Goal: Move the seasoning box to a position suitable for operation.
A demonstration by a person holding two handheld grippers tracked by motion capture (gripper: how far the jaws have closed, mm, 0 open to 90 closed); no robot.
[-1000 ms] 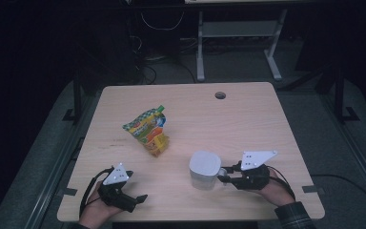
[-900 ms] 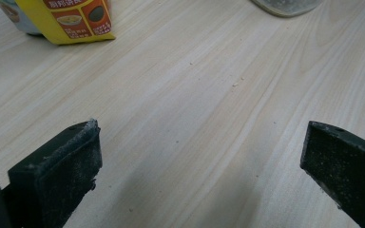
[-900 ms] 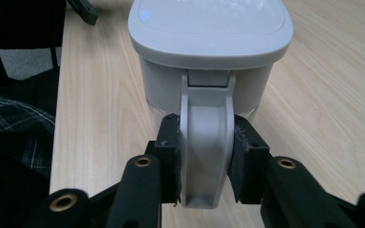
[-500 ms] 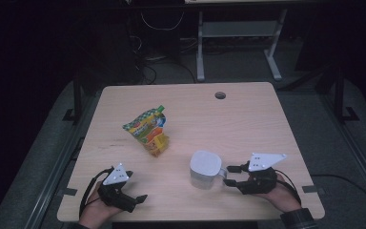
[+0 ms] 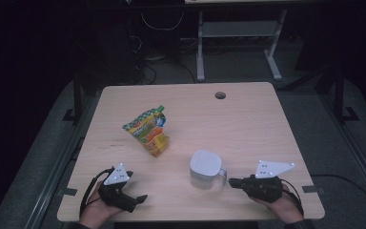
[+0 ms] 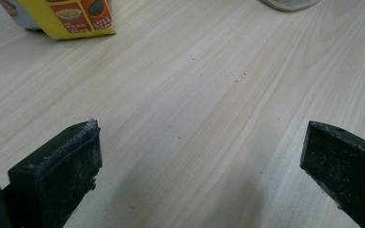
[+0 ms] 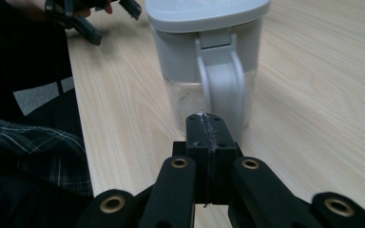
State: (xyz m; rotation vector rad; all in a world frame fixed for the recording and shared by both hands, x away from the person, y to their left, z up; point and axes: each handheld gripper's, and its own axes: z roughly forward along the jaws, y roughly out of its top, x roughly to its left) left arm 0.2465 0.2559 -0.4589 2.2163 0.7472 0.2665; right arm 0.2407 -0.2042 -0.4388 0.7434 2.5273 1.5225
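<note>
A pale wooden bench (image 5: 248, 119) carries two containers, with a round cable hole (image 5: 220, 95) near its far edge. Left of centre stands a colourful snack pouch (image 5: 148, 131), green, orange and yellow; in the left tool's view its yellow lower panel (image 6: 71, 16) bears small pictures and print too fine to read. Right of centre, toward the near edge, stands a clear plastic pitcher (image 5: 206, 169) with a grey-white lid and handle (image 7: 223, 90); whether anything is in it cannot be told. The right tool (image 5: 236, 182), held in a hand (image 5: 281, 202) at the near right, lies clenched with jaws pressed together, its tip just short of the pitcher's handle. The left tool (image 5: 136, 199) rests at the near left, released, jaws spread wide over bare wood.
</note>
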